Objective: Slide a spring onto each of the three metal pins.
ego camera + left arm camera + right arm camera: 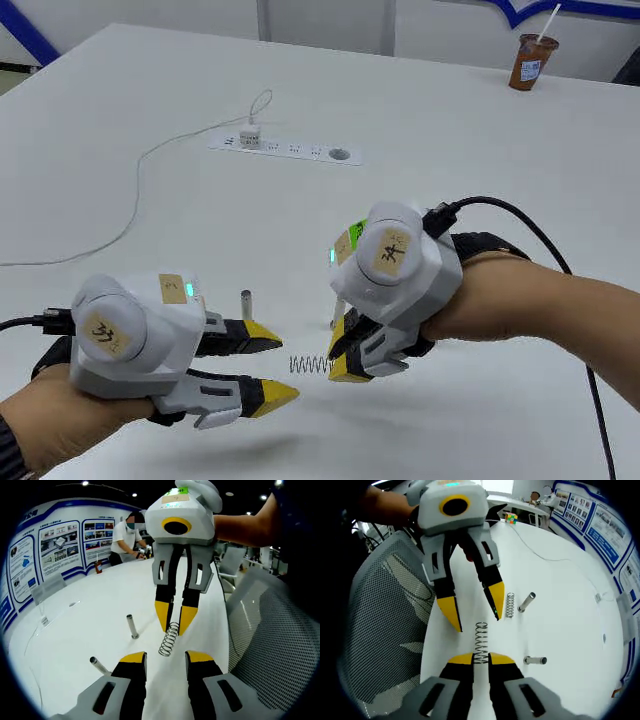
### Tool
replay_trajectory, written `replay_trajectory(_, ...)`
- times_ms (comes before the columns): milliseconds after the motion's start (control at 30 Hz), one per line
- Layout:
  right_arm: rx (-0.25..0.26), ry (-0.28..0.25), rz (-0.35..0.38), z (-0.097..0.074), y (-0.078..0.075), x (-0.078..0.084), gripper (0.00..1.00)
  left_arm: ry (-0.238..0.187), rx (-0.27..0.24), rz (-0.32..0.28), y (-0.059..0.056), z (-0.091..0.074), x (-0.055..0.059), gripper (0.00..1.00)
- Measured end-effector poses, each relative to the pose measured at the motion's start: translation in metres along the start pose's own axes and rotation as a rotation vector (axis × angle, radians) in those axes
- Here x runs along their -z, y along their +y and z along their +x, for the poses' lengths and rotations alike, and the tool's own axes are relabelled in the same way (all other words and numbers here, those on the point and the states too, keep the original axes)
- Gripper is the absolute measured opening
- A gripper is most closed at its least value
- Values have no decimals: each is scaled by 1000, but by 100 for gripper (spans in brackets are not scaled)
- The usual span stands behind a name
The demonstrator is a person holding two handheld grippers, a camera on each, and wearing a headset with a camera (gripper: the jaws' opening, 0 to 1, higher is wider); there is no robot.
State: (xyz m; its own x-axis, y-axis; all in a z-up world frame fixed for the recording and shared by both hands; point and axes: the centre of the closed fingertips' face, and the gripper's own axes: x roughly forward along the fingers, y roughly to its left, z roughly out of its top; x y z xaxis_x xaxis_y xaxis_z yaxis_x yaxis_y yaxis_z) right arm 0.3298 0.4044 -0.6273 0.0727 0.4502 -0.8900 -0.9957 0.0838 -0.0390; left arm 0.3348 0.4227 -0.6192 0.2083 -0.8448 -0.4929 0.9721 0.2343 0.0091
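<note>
Spring (pixel 310 364) pinched at one end btwn R gripper (pixel 345 366) jaws, over white table (pixel 450 140); free end points at L gripper (pixel 274 365), jaws spread. Pin (pixel 246 303) upright nearby; tabletop open all round.

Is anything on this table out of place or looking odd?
Nothing looks damaged. One loose spring lies flat on the table beside a metal pin, not on it; the right gripper holds a second spring by its end.
</note>
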Motion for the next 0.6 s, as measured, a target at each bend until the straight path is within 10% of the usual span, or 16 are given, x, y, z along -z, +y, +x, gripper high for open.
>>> replay_trajectory(600, -29, -23, -65, -2, 12, -11, 12, 4, 36, 49, -13, 2, -2, 14)
